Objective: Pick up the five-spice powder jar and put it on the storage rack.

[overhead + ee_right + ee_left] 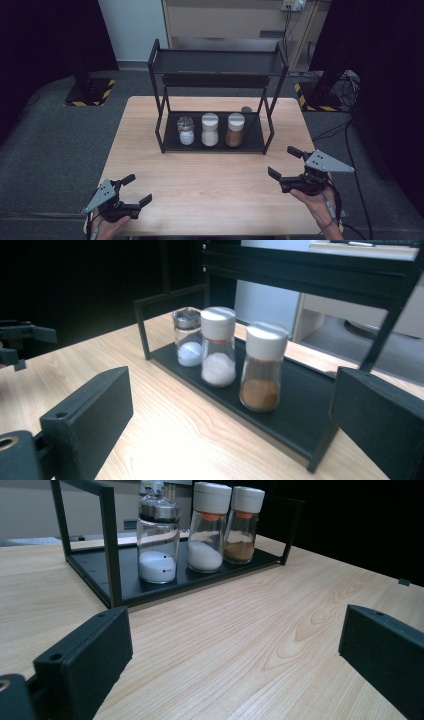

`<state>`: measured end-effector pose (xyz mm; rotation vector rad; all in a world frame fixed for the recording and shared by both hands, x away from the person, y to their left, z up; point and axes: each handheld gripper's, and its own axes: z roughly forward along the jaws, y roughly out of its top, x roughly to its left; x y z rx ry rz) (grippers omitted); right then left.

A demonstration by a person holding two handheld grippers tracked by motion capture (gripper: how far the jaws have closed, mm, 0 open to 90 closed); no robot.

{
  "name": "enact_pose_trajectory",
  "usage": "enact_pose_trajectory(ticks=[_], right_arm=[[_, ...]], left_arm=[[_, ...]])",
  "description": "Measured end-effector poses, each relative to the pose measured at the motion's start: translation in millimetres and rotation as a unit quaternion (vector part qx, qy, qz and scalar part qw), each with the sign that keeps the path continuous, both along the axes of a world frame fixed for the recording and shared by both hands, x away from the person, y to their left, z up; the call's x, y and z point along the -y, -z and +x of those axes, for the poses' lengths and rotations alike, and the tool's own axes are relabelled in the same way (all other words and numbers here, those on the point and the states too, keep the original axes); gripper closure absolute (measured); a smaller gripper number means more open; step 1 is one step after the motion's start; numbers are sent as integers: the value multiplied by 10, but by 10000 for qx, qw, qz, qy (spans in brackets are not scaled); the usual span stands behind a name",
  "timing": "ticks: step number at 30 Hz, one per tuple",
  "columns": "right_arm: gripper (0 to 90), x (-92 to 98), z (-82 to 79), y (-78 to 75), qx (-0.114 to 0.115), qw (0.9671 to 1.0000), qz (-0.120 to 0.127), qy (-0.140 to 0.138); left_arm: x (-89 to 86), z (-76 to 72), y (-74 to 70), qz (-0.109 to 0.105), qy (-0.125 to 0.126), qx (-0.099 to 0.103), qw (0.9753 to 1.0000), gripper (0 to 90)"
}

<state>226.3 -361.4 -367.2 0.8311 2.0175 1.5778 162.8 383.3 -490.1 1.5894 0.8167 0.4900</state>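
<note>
Table (210,185): pale wood w/ visible grain. Rack (160,125): matte black frame & shelves. Left jar (186,131): clear glass, silver cap, white label, white powder. Mid jar (210,130): white cap, orange collar, white grains. Right jar (235,130): white cap, orange collar, brown powder. Left gripper (136,189) & right gripper (284,162): black jaws, grey plates. Floor (50,145): grey; far stand bases (90,92) w/ yellow-black stripes.
</note>
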Motion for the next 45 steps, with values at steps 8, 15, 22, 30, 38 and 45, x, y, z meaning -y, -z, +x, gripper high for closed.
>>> enact_pose_trajectory(ticks=[8, 15, 22, 30, 38, 45], right_arm=[[35, 100, -171, 175, -54, 9997, -89, 234], [35, 165, -244, 318, -150, 9995, -31, 291], [35, 158, -286, 399, -198, 9993, -80, 319], [35, 137, -305, 515, -305, 9989, -107, 335], [36, 144, -321, 620, -318, 9987, -106, 388], [37, 139, -333, 698, -340, 9986, -84, 403]], left_arm=[[-2, 2, 7, -30, -16, -9, 10000, 0], [-4, 3, 11, -49, -22, -14, 10000, 0], [-4, 2, 14, -57, -33, -13, 10000, 0], [-6, 1, 16, -56, -45, -10, 10000, 0], [-7, 0, 16, -54, -53, -9, 10000, 0], [-7, -1, 15, -51, -52, 0, 10000, 0]])
